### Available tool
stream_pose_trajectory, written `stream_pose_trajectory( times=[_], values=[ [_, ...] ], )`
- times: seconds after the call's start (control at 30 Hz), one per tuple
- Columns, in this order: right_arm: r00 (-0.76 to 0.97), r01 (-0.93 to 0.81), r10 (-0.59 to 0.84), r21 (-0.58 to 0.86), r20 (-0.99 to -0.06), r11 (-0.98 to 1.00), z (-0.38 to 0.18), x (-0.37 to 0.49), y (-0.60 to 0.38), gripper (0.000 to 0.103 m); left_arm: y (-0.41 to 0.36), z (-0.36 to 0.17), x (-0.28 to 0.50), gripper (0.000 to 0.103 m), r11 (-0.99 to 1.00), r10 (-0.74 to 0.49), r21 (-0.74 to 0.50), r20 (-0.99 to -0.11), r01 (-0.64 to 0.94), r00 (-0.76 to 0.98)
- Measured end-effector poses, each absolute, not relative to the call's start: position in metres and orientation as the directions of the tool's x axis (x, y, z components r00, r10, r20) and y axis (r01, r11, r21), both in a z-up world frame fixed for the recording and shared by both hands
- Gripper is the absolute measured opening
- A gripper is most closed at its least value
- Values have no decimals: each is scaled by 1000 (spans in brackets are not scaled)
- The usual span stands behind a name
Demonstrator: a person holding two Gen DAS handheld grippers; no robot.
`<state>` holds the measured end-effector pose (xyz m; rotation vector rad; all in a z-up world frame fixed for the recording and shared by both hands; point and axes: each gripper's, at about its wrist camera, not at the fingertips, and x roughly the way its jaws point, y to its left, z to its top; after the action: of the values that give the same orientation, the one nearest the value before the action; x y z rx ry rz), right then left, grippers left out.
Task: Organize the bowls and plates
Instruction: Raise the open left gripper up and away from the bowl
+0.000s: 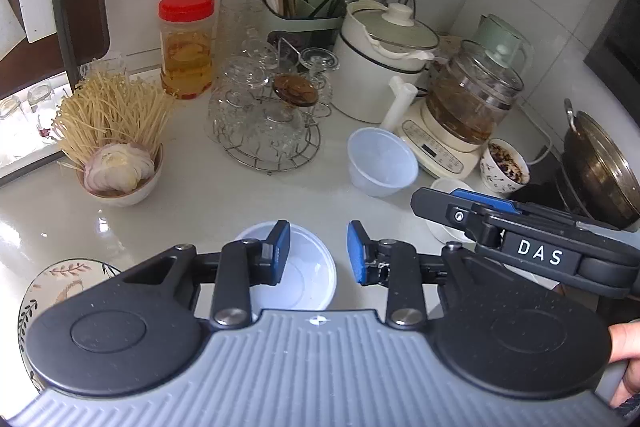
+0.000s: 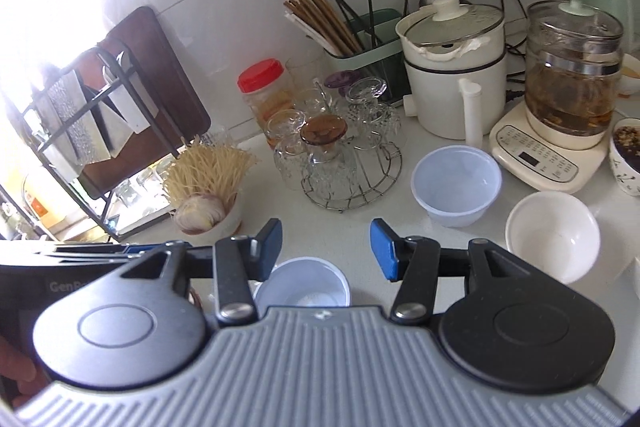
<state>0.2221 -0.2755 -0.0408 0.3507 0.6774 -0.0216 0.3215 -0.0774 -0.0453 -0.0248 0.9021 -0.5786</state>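
Bowls are sitting scattered and unstacked, plastic bowl [image 1: 380, 163], white bowl [image 2: 554, 237], tub [image 1: 308, 275], while you are hovering left gripper [image 1: 318, 253] and right gripper [image 2: 326, 247], both spread, pinching nothing.

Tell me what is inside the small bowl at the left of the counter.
The small bowl holds a bundle of thin dried noodles standing upright, and a papery purple-white bulb, probably an onion, in front. They hide the bowl's bottom and anything beneath them.
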Motion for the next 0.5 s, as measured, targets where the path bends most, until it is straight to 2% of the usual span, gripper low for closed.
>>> stream_pose_trajectory(
  times=[0.5],
  values=[
    [785, 191, 35, 295, -619, 936, -40, 172, -256, 53, -59, -46, 279, 40, 816, -529, -281, -716, 506, 455]
  ],
)
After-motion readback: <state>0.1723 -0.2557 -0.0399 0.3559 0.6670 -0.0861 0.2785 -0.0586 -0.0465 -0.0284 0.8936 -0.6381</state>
